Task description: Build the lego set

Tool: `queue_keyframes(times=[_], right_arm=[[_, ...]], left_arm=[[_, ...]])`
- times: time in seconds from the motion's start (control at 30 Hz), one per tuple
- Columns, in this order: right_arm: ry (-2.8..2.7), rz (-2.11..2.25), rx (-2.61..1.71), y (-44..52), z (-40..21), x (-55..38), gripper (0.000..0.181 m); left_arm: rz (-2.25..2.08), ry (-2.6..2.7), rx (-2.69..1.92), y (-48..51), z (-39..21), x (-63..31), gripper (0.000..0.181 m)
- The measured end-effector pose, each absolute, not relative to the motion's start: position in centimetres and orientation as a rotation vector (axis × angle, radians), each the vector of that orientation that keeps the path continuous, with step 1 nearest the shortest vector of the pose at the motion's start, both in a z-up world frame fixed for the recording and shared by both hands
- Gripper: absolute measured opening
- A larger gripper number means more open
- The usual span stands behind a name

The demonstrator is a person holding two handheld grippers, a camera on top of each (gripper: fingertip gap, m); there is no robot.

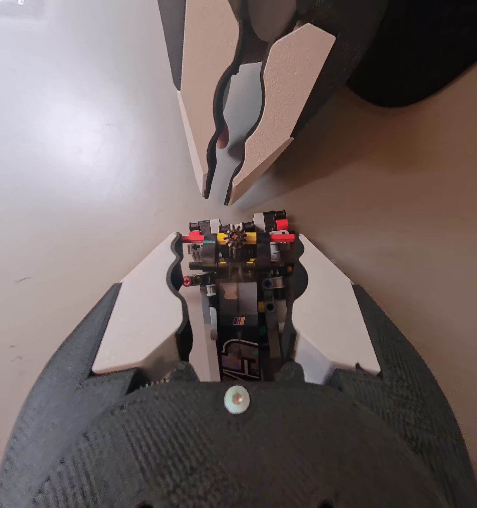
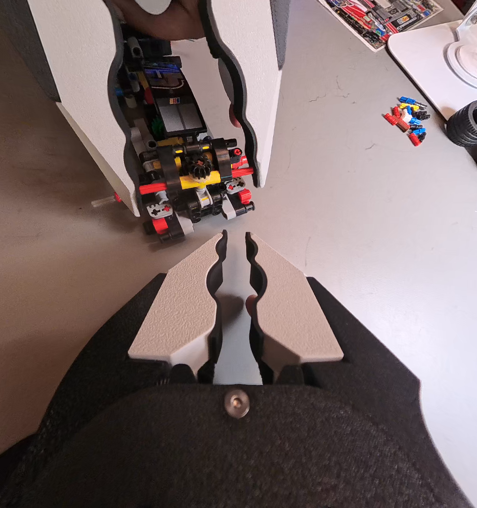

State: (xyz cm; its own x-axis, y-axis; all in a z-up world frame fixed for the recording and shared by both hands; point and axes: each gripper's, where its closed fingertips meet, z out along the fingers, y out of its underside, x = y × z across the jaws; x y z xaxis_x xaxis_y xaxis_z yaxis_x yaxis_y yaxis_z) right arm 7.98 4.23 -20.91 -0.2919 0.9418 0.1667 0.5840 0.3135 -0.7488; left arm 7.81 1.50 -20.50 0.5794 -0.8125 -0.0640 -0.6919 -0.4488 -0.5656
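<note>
Left gripper (image 1: 238,239) clamping the chassis (image 1: 237,288) between both fingers, gripping it by its sides, the front end with the red axle (image 1: 282,238) and black gear (image 1: 234,237) sticking out just past the fingertips. Chassis resting on the table (image 1: 80,137) under that gripper. Right gripper (image 2: 236,233) pointing at the chassis nose from straight ahead, tips near it but not touching, jaws standing a narrow slit apart and holding nothing. Lying well off to the right of the right gripper: a small heap of pins (image 2: 408,119), red, blue and black, and beyond it black tyres (image 2: 472,125), plus a printed sheet (image 2: 380,16) at the far right. Just beside the left gripper's outer finger, lying on the table: a clear peg (image 2: 105,201) with a red end.
</note>
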Motion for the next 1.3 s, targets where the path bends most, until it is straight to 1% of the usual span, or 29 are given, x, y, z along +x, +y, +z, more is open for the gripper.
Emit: queue_keyframes(times=[0.3, 0.77, 0.93, 1.07, 1.13, 1.3], right_arm=[[-1.964, 0.785, -1.325, 4.0, -20.1, 7.9, 0.012], [-1.889, 0.854, -1.295, 3.9, -18.2, 7.7, 0.013], [-2.004, 0.996, -1.076, -0.6, -17.8, 8.0, 0.013], [-1.96, 1.236, -0.933, -4.8, -15.4, 7.9, 0.009], [-1.946, 1.272, -0.921, -5.4, -15.0, 7.9, 0.006], [-1.899, 1.357, -0.927, -5.7, -14.3, 7.8, 0.005]], left_arm=[[-0.375, 1.233, -2.15, 0.4, -19.3, 8.2, 0.078], [-0.487, 1.207, -1.887, -3.1, -12.3, 8.7, 0.078], [-0.51, 1.185, -1.853, -3.6, -11.5, 8.5, 0.078], [-0.519, 1.179, -1.84, -4.0, -11.5, 8.6, 0.078], [-0.523, 1.179, -1.835, -4.2, -11.5, 8.7, 0.078], [-0.539, 1.147, -1.809, -4.4, -11.0, 8.7, 0.078]])
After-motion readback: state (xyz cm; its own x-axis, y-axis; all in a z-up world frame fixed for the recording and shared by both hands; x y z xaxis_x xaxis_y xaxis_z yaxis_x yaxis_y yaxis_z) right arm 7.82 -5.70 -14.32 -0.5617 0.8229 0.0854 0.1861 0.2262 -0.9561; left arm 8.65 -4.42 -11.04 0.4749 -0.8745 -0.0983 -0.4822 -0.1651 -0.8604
